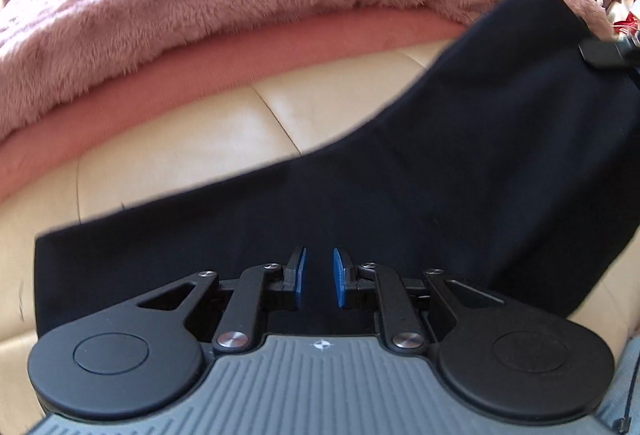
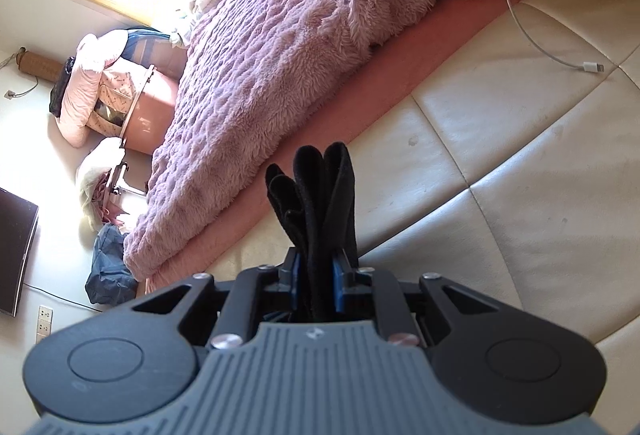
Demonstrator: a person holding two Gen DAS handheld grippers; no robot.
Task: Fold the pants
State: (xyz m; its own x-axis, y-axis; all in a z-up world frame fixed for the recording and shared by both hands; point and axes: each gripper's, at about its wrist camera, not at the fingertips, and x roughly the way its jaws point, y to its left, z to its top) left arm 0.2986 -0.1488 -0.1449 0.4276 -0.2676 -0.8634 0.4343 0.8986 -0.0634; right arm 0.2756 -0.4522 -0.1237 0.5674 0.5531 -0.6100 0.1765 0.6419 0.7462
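Observation:
The black pants [image 1: 460, 163] lie across the cream leather bed edge in the left wrist view, one end lifted at the upper right. My left gripper [image 1: 319, 277] is open, its blue pads [image 1: 301, 275] apart just above the dark cloth, holding nothing. The tip of my right gripper [image 1: 600, 53] shows at the far right, pinching the raised end. In the right wrist view my right gripper [image 2: 316, 281] is shut on a bunched fold of the pants [image 2: 320, 191], which sticks up between the pads.
A fluffy pink blanket [image 1: 180, 7] covers the bed behind, over a pink sheet [image 1: 200, 71]. A white charging cable [image 2: 532, 31] lies on the cream leather surface [image 2: 500, 163]. Bags, clothes and a dark screen [image 2: 16, 251] are on the floor at left.

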